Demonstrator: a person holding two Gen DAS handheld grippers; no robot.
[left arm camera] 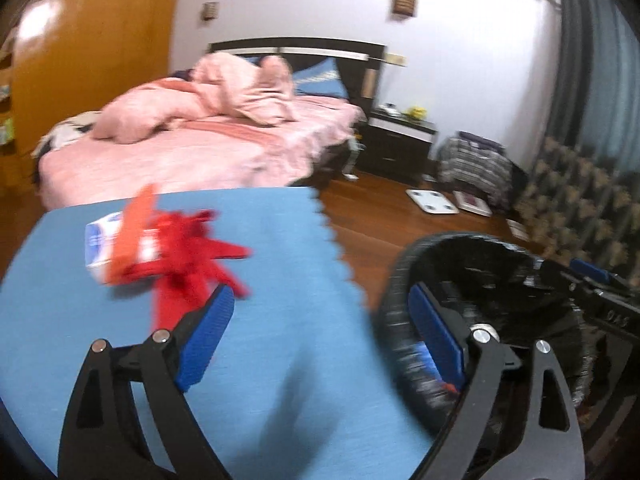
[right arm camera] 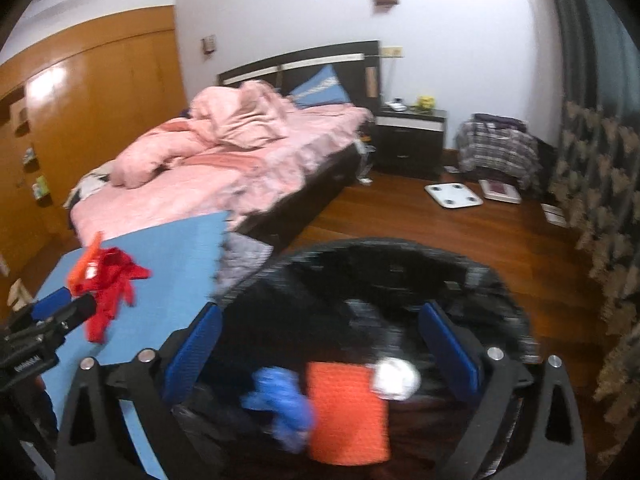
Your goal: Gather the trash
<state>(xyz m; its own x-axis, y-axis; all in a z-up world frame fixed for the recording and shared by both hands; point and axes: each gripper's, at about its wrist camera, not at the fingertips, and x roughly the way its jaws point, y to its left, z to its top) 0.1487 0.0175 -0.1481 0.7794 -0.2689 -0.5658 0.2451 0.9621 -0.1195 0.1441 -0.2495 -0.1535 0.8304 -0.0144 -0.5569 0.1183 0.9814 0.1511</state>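
Both grippers, left and right, gape empty; right hangs over round black-lined bin holding orange textured sheet.

1. The left gripper tilts downward, its blue-padded fingers spread wide with nothing between them.
2. The right gripper tilts downward too, fingers wide apart, gripping nothing.
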